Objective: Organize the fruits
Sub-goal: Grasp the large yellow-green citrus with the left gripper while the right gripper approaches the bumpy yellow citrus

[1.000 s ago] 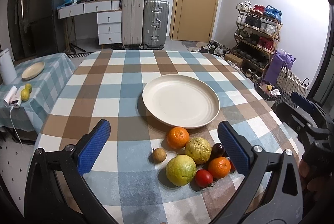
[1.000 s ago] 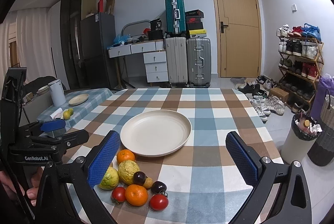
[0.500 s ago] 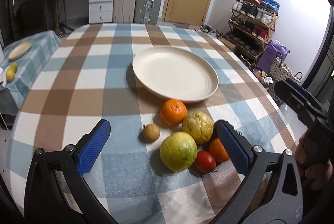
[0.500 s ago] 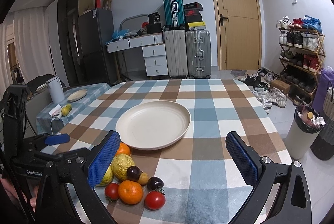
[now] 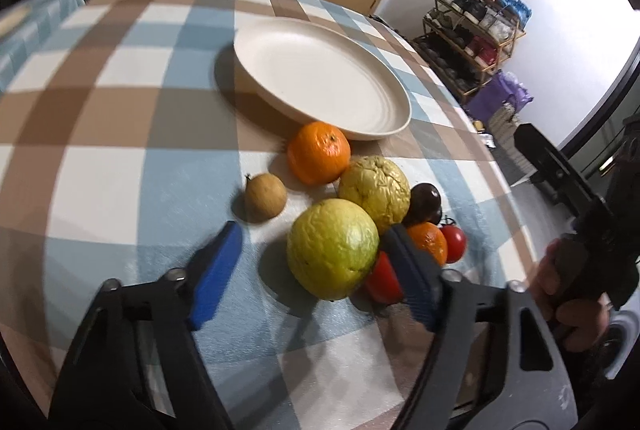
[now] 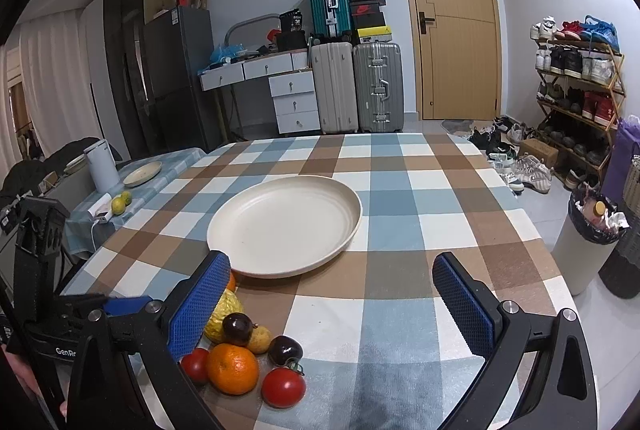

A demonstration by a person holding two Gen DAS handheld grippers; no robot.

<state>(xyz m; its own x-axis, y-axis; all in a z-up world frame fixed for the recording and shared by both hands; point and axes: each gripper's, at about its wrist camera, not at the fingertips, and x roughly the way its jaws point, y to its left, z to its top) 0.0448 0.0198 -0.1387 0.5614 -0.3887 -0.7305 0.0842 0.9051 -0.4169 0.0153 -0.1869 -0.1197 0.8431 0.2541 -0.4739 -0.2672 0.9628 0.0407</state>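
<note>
Crowding is working against you: your left gripper (image 5: 312,270), jaws wide and holding nothing, is straddling the yellow-green citrus (image 5: 333,248) near the plate (image 5: 320,85), risking knocking the tomato (image 5: 382,282), while your right gripper (image 6: 334,304) is hovering open, empty.

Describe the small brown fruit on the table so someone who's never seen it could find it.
Start at the cream plate, then drop to the fruit pile at its near edge. The small brown fruit sits alone left of the pile, the only tan, matte one.
</note>
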